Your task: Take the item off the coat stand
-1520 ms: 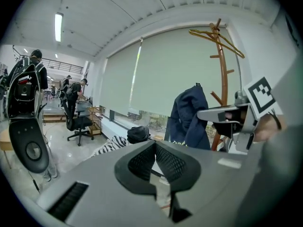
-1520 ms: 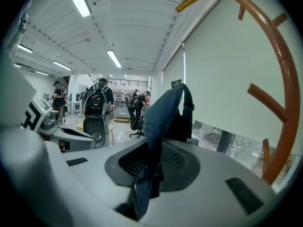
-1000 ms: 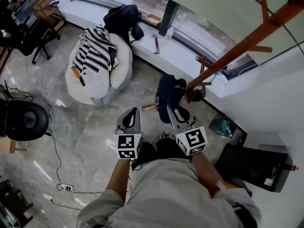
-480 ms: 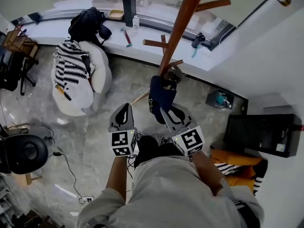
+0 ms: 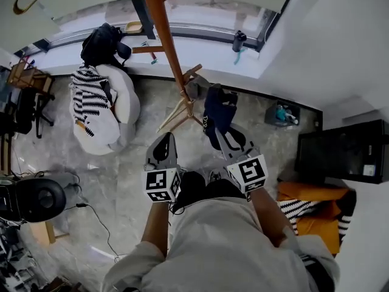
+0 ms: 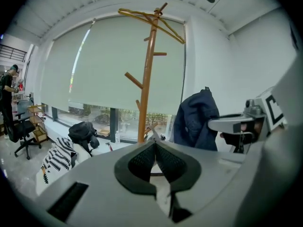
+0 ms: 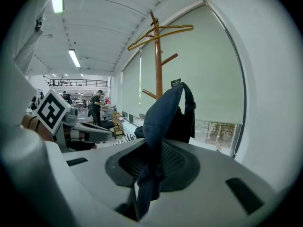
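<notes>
Stand [image 5: 167,47]: tall wooden pole on floor by window. Pegs bare, only empty hanger [image 6: 151,18] on top, so lift-off looks done.

Garment [image 5: 217,111]: navy, limp. Hangs just right of pole, apart from pegs, likely being carried clear of stand.

Right gripper [image 5: 220,137]: jaws nearly together, pinching fold of garment. Cloth runs out from between pads and drapes directly ahead of gripper, away from person.

Left gripper [image 5: 166,141]: jaws together, nothing between them. Sits beside right gripper, well left of garment, apparently spare.
</notes>
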The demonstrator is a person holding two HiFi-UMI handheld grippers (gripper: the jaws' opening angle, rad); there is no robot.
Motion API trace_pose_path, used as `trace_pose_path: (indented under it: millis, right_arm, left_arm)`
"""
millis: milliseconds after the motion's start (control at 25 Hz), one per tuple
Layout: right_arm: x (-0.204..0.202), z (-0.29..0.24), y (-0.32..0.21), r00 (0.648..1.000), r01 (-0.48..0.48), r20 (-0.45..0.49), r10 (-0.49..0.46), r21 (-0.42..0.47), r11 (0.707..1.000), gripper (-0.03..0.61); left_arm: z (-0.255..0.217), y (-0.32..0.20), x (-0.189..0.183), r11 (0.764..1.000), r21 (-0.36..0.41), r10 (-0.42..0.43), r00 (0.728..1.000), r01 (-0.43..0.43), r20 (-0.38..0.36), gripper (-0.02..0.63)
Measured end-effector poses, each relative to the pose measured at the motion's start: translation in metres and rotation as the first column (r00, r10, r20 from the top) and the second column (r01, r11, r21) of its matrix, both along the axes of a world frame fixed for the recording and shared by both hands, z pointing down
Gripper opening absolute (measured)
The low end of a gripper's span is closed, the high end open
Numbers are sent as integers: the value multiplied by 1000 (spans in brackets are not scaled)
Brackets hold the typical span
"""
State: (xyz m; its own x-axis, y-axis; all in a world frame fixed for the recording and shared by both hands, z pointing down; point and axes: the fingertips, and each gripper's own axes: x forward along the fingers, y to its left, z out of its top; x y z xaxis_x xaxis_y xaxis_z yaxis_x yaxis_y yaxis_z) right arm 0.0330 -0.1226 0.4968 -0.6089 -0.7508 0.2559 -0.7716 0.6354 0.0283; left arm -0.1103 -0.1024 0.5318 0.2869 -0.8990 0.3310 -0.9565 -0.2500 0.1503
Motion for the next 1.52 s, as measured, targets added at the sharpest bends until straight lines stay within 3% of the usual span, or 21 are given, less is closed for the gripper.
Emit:
trace_pose_path:
  millis: [240,480,1040,1520]
  right_arm:
    - [46,-13,16,999,-33,19,32,49,998,55]
    - [60,-30,30,999,-44,36,41,89,995,54]
    - [18,-78,67,996,-90,16,89,188,978,54]
    - [-11,-95,82,994,-106,12,106,226,968,52]
  left_arm:
    - [-28,24,49,998,58,13,999,-15,33,11]
    - [-58,45,63,993,116,16,999,-22,48,11]
    - [-105,68,28,969,233,68,996,-81,63,11]
    - [-110,78,3,961,254,95,993,-109,65,11]
